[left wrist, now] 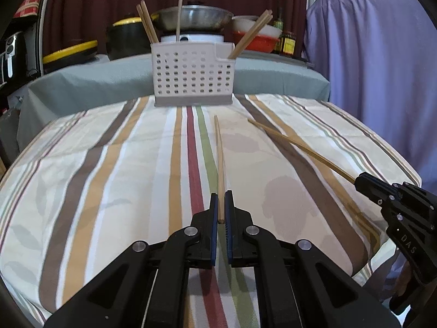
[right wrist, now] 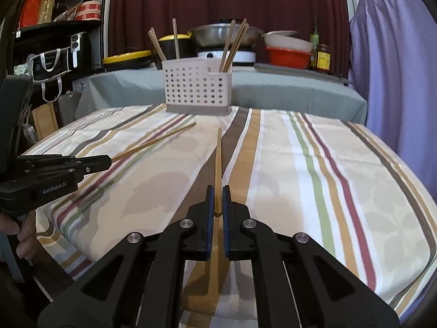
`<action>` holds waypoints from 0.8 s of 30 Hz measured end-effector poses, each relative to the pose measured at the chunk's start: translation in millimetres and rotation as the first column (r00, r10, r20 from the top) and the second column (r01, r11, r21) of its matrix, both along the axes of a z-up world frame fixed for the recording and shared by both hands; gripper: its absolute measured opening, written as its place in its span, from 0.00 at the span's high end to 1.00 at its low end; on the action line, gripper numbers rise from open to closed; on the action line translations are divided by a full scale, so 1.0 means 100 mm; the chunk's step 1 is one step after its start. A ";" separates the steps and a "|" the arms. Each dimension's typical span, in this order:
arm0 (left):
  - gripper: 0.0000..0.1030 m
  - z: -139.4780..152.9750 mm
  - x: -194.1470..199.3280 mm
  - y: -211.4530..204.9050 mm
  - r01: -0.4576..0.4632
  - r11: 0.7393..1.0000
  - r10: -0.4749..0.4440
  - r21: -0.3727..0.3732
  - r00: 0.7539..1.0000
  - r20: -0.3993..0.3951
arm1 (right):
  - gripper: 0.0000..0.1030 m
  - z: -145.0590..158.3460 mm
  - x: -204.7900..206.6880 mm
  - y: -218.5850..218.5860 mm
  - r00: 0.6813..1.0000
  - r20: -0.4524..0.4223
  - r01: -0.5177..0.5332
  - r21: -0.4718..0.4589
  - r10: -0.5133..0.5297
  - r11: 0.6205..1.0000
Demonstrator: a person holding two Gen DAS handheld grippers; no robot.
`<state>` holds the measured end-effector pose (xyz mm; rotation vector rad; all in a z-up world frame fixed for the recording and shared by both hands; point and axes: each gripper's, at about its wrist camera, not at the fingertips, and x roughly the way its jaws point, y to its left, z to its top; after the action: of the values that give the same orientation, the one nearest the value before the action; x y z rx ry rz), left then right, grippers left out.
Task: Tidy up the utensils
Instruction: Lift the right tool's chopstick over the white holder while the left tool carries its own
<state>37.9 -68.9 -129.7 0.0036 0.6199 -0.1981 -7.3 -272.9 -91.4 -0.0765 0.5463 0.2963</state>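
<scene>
A white perforated utensil caddy (left wrist: 192, 73) (right wrist: 196, 87) stands at the far edge of the striped table, with several wooden chopsticks upright in it. My left gripper (left wrist: 221, 194) is shut on the near end of one chopstick (left wrist: 220, 158), which points toward the caddy. In the right wrist view this left gripper (right wrist: 108, 161) comes in from the left with its chopstick (right wrist: 155, 140) sticking out. My right gripper (right wrist: 218, 188) is shut on a second chopstick (right wrist: 218, 158), also aimed at the caddy. From the left wrist view the right gripper (left wrist: 360, 181) sits at the right with its chopstick (left wrist: 300, 145).
The striped tablecloth (left wrist: 109, 177) drops off at the near and side edges. Behind the caddy is a grey-covered table (right wrist: 286, 87) with a metal pan (right wrist: 224, 35), bowls and jars. A purple cloth (right wrist: 396, 68) hangs on the right, with shelves (right wrist: 54, 27) on the left. A hand (right wrist: 24, 232) holds the left gripper's handle.
</scene>
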 end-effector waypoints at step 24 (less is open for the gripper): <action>0.95 0.75 -0.21 0.31 -0.039 0.999 0.039 -0.003 0.974 0.224 | 0.94 0.97 -0.04 0.01 0.968 0.252 -0.004 0.031 -0.004 1.000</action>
<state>16.7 -37.7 -54.2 0.0151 0.3941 -0.1566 -11.5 -272.2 5.2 -0.0825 0.2892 0.2896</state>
